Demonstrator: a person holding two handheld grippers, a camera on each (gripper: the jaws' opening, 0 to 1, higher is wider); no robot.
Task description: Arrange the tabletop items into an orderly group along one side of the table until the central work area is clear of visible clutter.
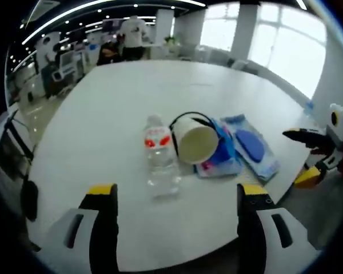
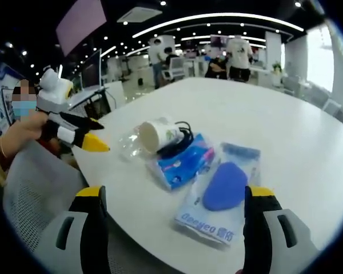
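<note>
A clear water bottle [image 1: 160, 155] with a red label lies on its side on the white table [image 1: 131, 91]. Beside it a paper cup [image 1: 195, 142] lies tipped over, with a black cable [image 1: 190, 116] curled behind it. The cup rests against a blue tissue pack [image 1: 224, 158], and a flat blue wipes packet [image 1: 252, 146] lies further right. My left gripper [image 1: 177, 194] is open, short of the bottle. My right gripper [image 2: 176, 197] is open, its jaws either side of the wipes packet [image 2: 223, 191]. From that side the cup [image 2: 159, 135], the bottle [image 2: 127, 146] and the tissue pack [image 2: 186, 162] lie behind it.
The right gripper [image 1: 294, 158] hovers off the table's right edge. The left gripper [image 2: 103, 137], held by a hand, hangs past the table's edge near the bottle. The table's edge [image 2: 131, 222] runs close under the items. People and desks stand far behind.
</note>
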